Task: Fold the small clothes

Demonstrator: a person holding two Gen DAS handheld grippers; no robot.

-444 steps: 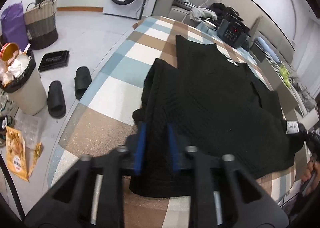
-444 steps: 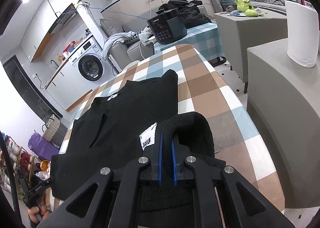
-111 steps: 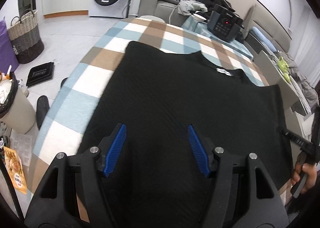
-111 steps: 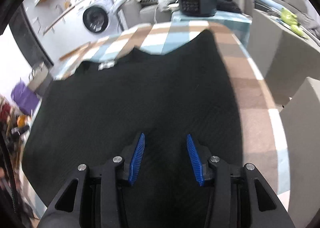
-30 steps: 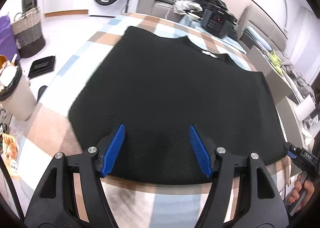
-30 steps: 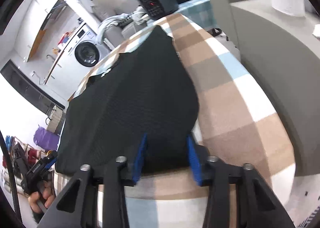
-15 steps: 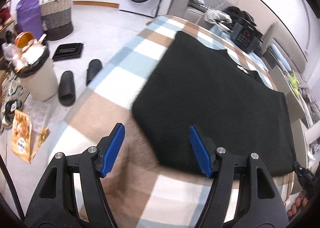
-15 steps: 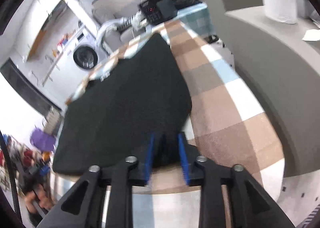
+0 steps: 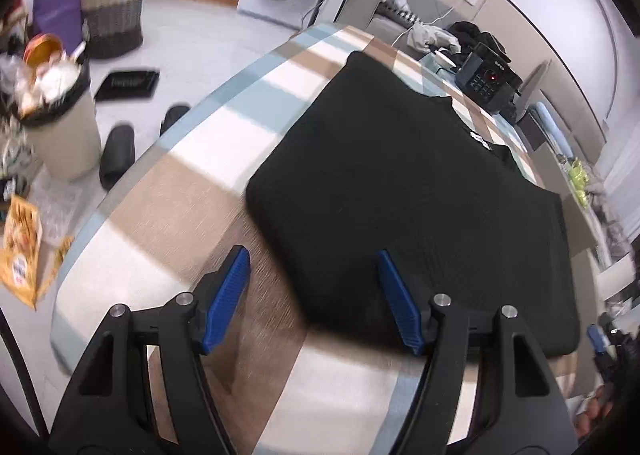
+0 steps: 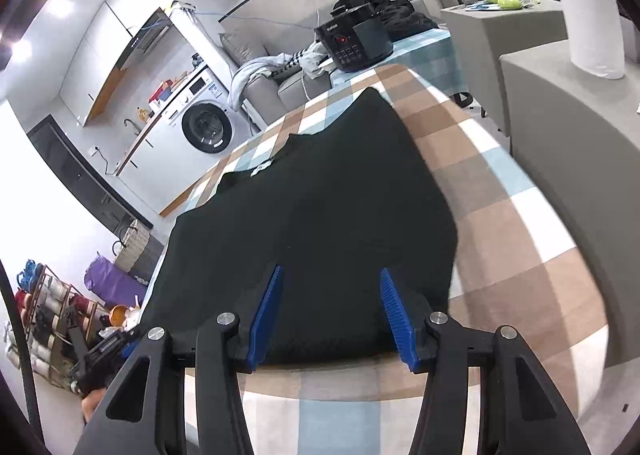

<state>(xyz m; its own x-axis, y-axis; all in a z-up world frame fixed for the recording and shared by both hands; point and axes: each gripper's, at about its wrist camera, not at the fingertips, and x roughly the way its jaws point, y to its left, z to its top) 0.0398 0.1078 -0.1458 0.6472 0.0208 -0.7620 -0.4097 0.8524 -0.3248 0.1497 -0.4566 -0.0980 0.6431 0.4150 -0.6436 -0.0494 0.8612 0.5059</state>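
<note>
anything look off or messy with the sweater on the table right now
Nothing stands out. The black sweater lies flat and smooth on the checked tablecloth, collar label at the far end. Both claws, left and right, are open at its near corners.

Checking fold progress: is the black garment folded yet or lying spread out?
Spread out. The black garment lies flat in one layer on the checked tablecloth, neckline label showing, no edge turned over. Both grippers are open.
</note>
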